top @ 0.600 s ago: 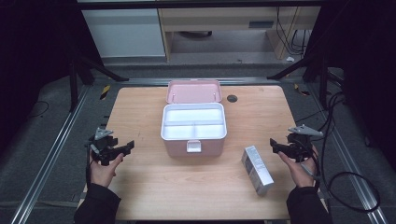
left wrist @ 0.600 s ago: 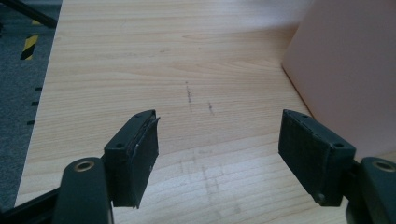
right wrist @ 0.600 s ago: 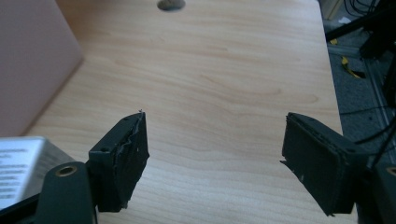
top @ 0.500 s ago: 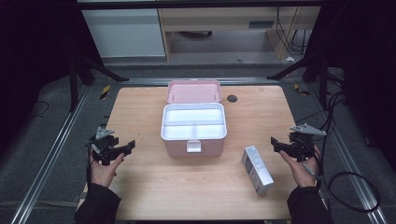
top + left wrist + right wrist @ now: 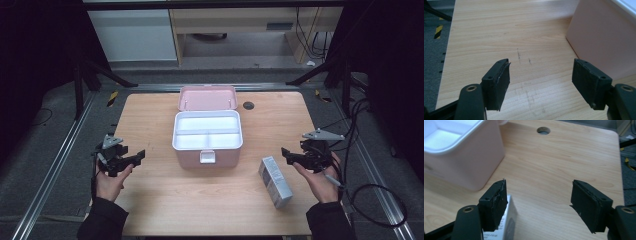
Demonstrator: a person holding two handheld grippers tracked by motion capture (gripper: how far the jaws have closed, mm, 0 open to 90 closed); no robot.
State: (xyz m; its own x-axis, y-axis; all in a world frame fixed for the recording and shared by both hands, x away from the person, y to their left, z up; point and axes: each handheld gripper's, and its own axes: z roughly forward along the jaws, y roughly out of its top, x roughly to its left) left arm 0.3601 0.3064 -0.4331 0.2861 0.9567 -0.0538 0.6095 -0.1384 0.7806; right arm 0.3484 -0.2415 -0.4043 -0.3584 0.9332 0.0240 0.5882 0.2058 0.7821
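A: Which step is beginning here?

B: Likely the pickup of the small carton [image 5: 275, 181]. The right gripper [image 5: 290, 156] is hovering just beside it, jaws spread wide and holding nothing; it should be coming down square over the carton's narrow sides before closing.

A: And the other tool?

B: The left gripper [image 5: 134, 158] is likewise gaping empty, well apart from the open pink storage box [image 5: 207, 137].

A: The carton's appearance?

B: White-grey, oblong, lying flat near the table's [image 5: 150, 200] front right.

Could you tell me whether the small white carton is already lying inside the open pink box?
No, the small white carton lies on the table, right of the open pink box and apart from it.
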